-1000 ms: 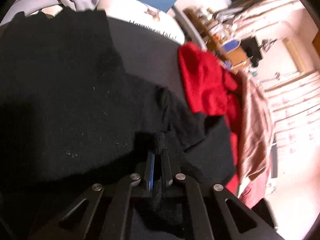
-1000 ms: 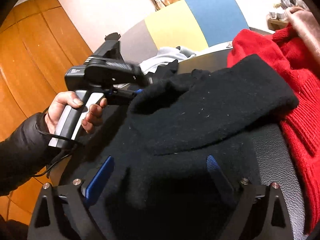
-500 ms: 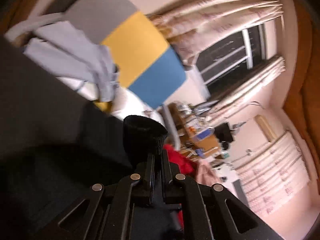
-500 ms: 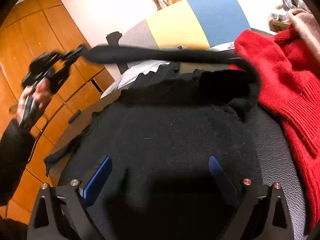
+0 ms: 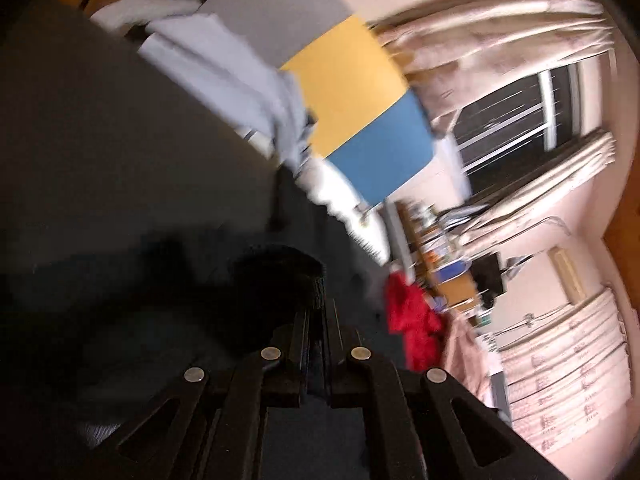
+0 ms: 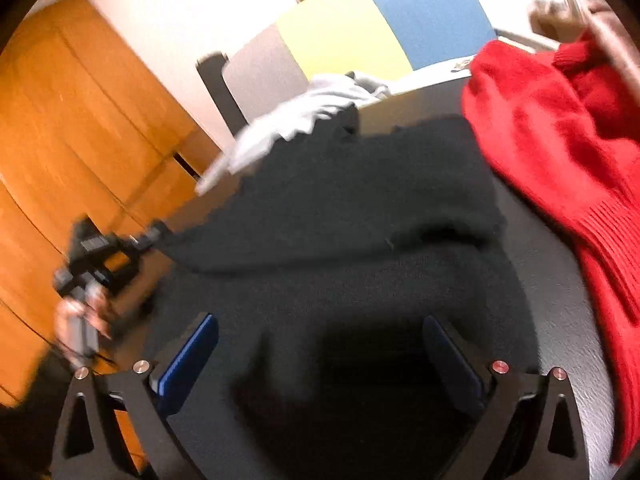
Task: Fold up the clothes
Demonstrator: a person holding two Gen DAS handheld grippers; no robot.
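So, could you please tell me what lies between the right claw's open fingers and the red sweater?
In the right wrist view, the black garment lies under the right claw, then bare dark leather-like surface runs up to the red sweater.

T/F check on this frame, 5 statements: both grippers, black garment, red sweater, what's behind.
1. The left gripper is shut on a cuff of the black knit garment. True.
2. The right gripper is clamped on the black knit garment. False: its jaws stand wide open above it.
3. The red knit sweater lies to the right of the black one. True.
4. The red sweater is held by a gripper. False: neither touches it.
5. A grey, yellow and blue panel stands behind the clothes. True.
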